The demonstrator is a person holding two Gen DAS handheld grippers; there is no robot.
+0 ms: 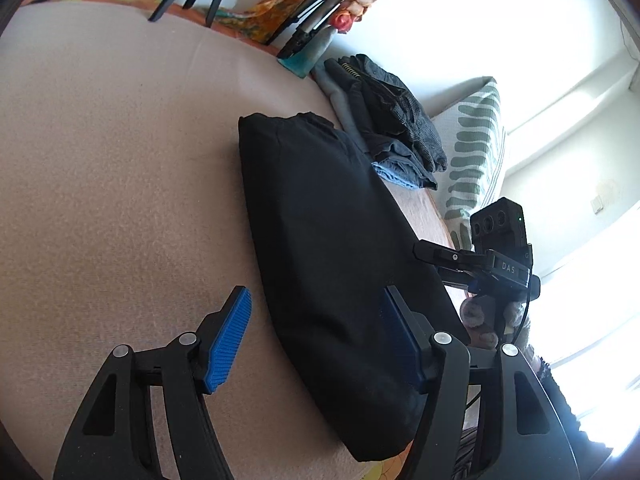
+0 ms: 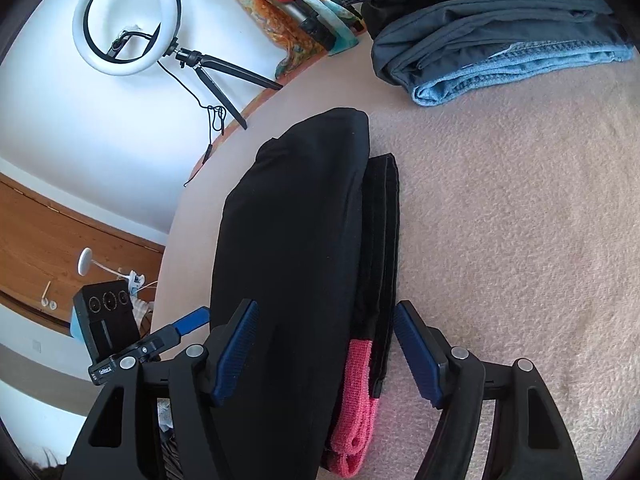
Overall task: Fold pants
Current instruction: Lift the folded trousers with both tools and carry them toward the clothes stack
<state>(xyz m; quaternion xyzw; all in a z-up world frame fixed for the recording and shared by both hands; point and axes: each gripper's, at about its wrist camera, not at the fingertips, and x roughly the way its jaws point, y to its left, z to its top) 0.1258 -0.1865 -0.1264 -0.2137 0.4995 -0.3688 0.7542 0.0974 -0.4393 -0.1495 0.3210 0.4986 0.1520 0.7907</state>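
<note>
The black pants (image 1: 328, 264) are lying folded into a long, thick bundle on the pinkish blanket (image 1: 120, 184) that covers the bed, running lengthwise away from both cameras. In the left wrist view, the left gripper (image 1: 316, 340) has its jaws spread wide and isn't holding anything: one blue pad hangs over bare blanket just off the side of the bundle, and the other sits over the near part of the pants, so the long edge of the bundle lies between the two fingers. I can't tell if that second pad is actually touching the cloth. The right gripper (image 2: 326, 348) is also wide open, straddling the near end of the pants, with one pad over the top of the black fold and the other out over the blanket just past the edge, nothing pinched. Under the top fold in the right view you can see a black layered edge sticking out, plus a pink waistband-like strip (image 2: 356, 396) at the near end. Past the far end of the pants there's a stack of folded clothes (image 2: 492, 36), dark on top and blue denim at the bottom, well apart from both grippers. A ring light (image 2: 126, 18) on a small tripod stands off to the side.
</note>
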